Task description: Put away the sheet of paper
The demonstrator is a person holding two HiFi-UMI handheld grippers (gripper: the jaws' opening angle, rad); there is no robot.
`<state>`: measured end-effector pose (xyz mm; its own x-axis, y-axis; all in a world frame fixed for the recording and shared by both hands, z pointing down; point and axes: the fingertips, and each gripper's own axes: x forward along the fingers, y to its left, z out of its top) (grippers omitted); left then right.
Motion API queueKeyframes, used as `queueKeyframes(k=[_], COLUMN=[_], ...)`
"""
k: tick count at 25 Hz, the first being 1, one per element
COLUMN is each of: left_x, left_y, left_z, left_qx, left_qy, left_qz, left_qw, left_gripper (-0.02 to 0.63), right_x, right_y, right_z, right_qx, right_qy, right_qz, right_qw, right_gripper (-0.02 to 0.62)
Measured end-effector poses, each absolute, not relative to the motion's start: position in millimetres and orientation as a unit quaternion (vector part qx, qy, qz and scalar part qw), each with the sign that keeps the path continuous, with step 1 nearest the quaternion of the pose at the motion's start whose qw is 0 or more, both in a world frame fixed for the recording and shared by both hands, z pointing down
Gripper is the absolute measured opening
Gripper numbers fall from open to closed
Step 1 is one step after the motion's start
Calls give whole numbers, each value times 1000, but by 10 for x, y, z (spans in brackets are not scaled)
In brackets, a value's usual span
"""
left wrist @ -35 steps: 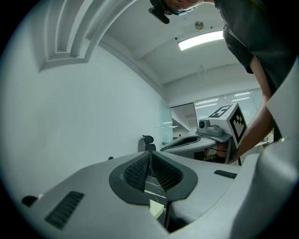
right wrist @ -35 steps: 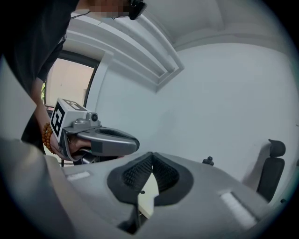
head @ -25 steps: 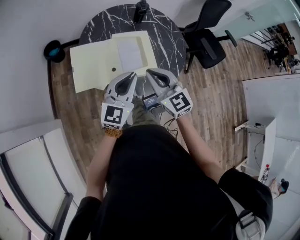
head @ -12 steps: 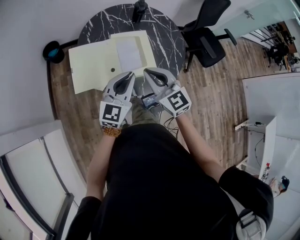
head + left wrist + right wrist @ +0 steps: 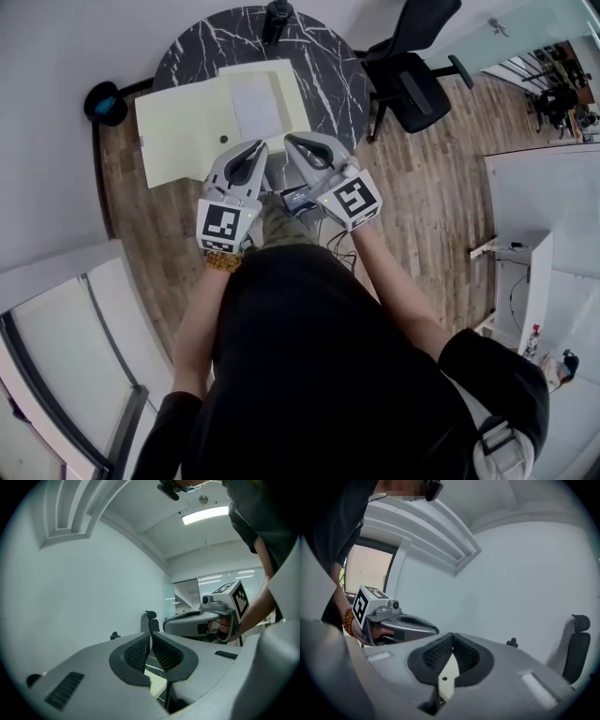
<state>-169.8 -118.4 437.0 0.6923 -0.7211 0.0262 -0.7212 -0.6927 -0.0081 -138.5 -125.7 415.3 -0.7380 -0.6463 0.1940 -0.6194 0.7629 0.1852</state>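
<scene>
The sheet [image 5: 255,105] lies in the open folder [image 5: 183,131] on the counter [image 5: 328,84]; closing the folder seems left. Left tongs [image 5: 251,148] and right tongs [image 5: 298,142] are together, empty.

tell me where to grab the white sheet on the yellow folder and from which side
Pinch the white sheet at its near short edge, coming low from the person's side of the table. It lies flat on the open yellow folder, so only a thin edge can be pinched, and that edge faces the person; probably slip one jaw underneath first.
</scene>
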Motion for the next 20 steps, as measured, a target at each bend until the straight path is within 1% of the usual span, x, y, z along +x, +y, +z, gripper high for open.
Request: queueKeyframes(k=[4,20], left_x=[-1688,-1725], left_y=[-1179,-1132], left_z=[4402,4438], left_qx=[920,917], left_qy=[-392,-399], left_qz=[17,19], left_qw=[2,2], left_gripper=[26,26], right_x=[-1364,-1383], right_y=[-1254,-1215], right_z=[4194,4255], right_qx=[334,317], right_qy=[-932,-938], right_qz=[-52,-59], right_qw=[135,131], right_gripper=[-2,-3])
